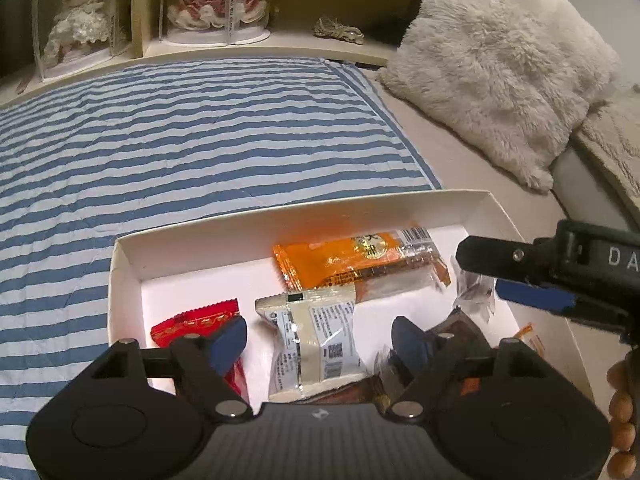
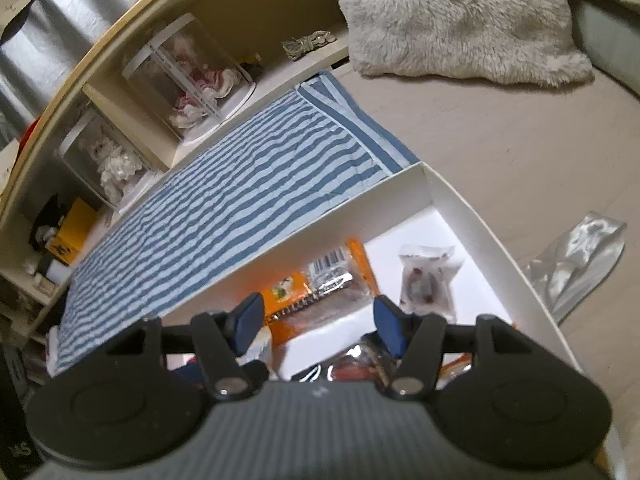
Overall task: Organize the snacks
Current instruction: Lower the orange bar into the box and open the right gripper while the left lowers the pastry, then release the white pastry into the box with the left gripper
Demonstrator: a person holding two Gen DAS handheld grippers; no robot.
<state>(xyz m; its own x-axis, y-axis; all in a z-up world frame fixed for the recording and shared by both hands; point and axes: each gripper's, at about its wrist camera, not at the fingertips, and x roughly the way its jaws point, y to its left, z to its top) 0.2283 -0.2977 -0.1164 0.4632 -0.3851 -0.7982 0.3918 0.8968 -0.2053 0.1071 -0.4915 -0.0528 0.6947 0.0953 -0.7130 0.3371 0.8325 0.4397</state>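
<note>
A white cardboard box (image 1: 280,220) lies on the bed and holds several snacks: an orange packet (image 1: 344,264), a cream packet (image 1: 316,340), a red packet (image 1: 188,326), a small clear packet (image 1: 476,294) and a brown packet (image 1: 460,330). My left gripper (image 1: 320,340) hangs open over the box's near part, above the cream packet, holding nothing. My right gripper (image 1: 486,276) reaches in from the right, open and empty. In the right wrist view that gripper (image 2: 318,318) hovers over the orange packet (image 2: 292,288), with the clear packet (image 2: 428,284) just to its right inside the box (image 2: 400,196).
A silver foil pouch (image 2: 576,264) lies outside the box on the beige sheet. A blue-striped quilt (image 1: 180,140) spreads to the left and a fluffy white pillow (image 1: 500,64) sits at the back right. Shelves behind hold dolls in clear cases (image 1: 212,4). A beaded wrist (image 1: 622,420) shows at right.
</note>
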